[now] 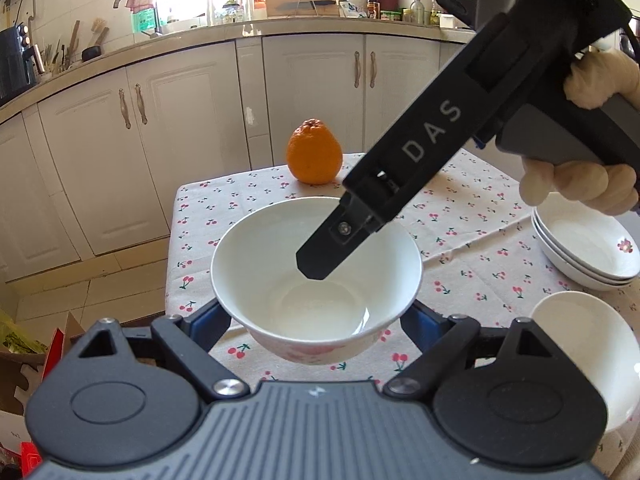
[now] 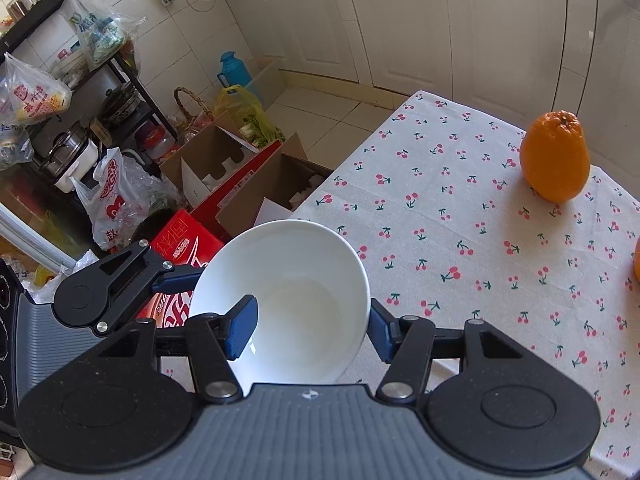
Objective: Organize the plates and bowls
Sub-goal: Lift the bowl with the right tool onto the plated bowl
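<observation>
Left wrist view is showing the left gripper (image 1: 316, 316) clamping a glazed, slippery, breakable white bowl (image 1: 316, 276) across its walls above the cherry-print table (image 1: 460, 264); the right gripper (image 2: 310, 332) is pinching its rim; an orange (image 1: 314, 152) at twelve o'clock and stacked plates (image 1: 588, 248) at three o'clock are crowding the route.

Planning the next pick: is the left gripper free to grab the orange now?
Probably not: the left gripper is clamped on the white bowl, though the orange stands clear beyond it.

Cloth (image 2: 460, 208) bare mid-table; orange (image 2: 555, 157) blocks far edge, stacked plates (image 1: 588, 248) right.
</observation>
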A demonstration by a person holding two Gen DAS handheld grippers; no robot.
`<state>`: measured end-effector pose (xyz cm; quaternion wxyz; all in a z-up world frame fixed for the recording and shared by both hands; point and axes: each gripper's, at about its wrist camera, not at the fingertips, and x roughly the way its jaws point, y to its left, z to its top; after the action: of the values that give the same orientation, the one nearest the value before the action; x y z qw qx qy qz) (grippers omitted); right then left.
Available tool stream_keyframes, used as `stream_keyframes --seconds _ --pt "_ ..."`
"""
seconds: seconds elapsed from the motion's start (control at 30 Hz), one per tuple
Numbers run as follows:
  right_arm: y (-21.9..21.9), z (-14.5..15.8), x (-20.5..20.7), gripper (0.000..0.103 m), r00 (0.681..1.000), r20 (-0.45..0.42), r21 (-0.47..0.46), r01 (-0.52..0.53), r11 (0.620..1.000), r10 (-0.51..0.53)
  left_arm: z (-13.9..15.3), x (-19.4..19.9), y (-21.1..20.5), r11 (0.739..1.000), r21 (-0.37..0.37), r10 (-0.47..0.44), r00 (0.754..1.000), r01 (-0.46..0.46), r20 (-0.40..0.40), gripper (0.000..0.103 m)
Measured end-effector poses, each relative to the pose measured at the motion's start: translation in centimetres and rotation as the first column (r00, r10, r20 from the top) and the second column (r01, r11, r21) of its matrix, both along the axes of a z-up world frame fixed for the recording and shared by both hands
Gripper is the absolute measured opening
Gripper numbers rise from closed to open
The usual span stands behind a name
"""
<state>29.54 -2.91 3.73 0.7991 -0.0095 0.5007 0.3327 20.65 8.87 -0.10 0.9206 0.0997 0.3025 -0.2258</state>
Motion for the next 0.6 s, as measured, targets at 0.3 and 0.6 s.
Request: stream_keyframes --seconds 0.3,0.6 --pt "-2.3 2.0 -4.7 0.064 0.999 0.032 0.025 0.009 1.0 -0.01 1.9 -4.0 -1.5 0.999 0.025 -0.028 0.999 0.028 0.027 0.091" --pt "-4.4 2.7 -8.8 0.064 0.999 0.043 0.063 0.02 0.998 -0.022 2.7 -7.4 -2.7 0.998 0.025 -0.051 0.998 0.051 0.026 0.091"
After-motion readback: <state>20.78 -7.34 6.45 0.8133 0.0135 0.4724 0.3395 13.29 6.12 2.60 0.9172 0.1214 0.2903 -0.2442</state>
